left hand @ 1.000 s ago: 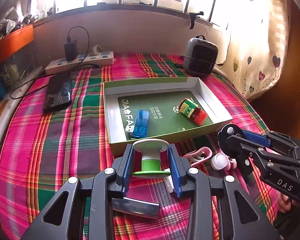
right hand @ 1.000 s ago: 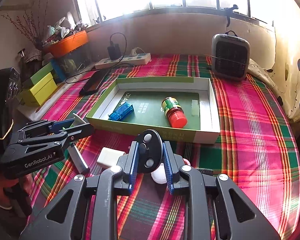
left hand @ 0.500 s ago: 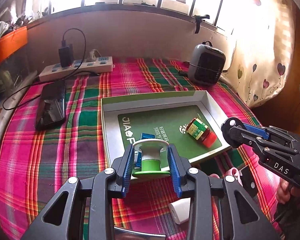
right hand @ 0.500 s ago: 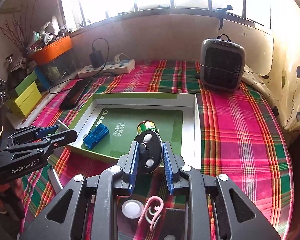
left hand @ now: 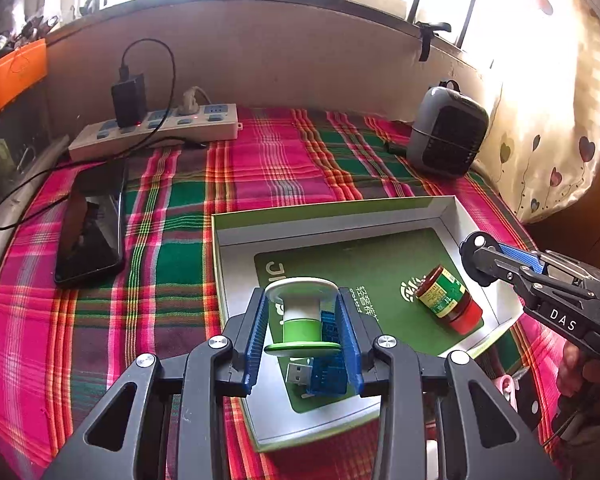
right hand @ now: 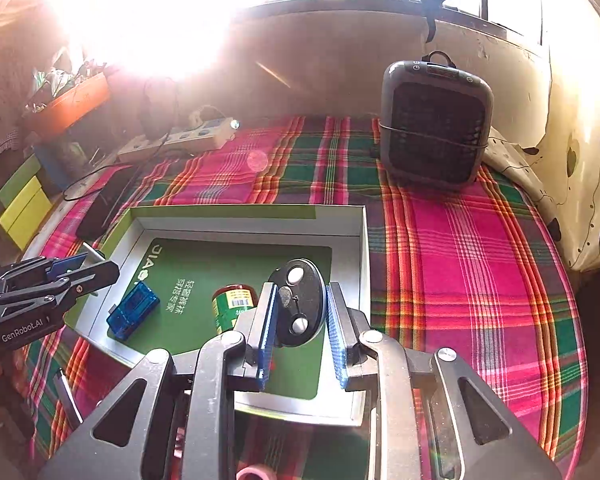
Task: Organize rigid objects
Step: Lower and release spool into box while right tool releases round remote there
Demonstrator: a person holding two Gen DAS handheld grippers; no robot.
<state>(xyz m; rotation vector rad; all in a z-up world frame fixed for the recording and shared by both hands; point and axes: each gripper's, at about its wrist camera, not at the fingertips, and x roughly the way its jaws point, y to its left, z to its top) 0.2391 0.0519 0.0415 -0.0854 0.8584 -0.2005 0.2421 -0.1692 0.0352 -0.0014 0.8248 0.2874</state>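
Jaws on both tools grip loads: my left gripper (left hand: 304, 336) clamps a green-and-white spool (left hand: 302, 320), my right gripper (right hand: 298, 320) a black oval disc (right hand: 298, 304). Both hang over the near end of the green box (right hand: 244, 212), where a blue USB gadget (right hand: 132, 310) and a red-lidded jar (left hand: 448, 300) already lie. I'd lower each onto bare floor of the box, clear of those two, before letting go. Beyond, the plaid-covered surface (left hand: 260, 168) carries a phone (left hand: 90, 224), a power strip (left hand: 156, 128) and a small heater (right hand: 436, 124) under the window.
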